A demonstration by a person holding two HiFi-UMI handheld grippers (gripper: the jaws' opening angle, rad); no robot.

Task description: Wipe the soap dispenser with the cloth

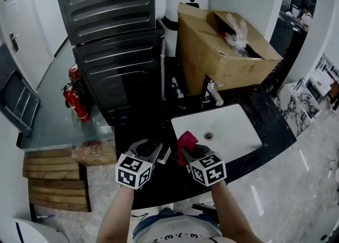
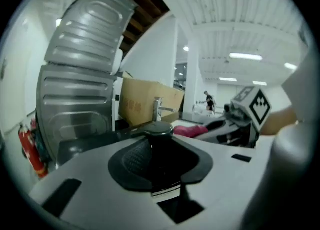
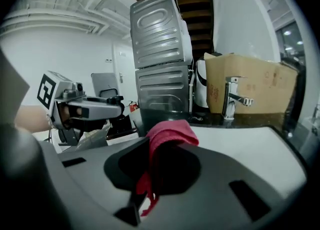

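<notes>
The jaws of our left gripper (image 2: 155, 150) clamp narrowly on the dark soap dispenser (image 2: 158, 129) above the black surface (image 1: 266, 122); at its three o'clock, those of our right gripper (image 3: 162, 160) pinch the red cloth (image 3: 170, 133) beside the sink (image 1: 234, 131).

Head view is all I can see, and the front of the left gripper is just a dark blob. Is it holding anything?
Observer: Yes. In the left gripper view, the left gripper is shut on a dark soap dispenser with a flat round cap.
Operator: And the red thing on the right?
Observer: A cloth. In the right gripper view, the right gripper is shut on it, and a thin end trails back between the jaws.
</notes>
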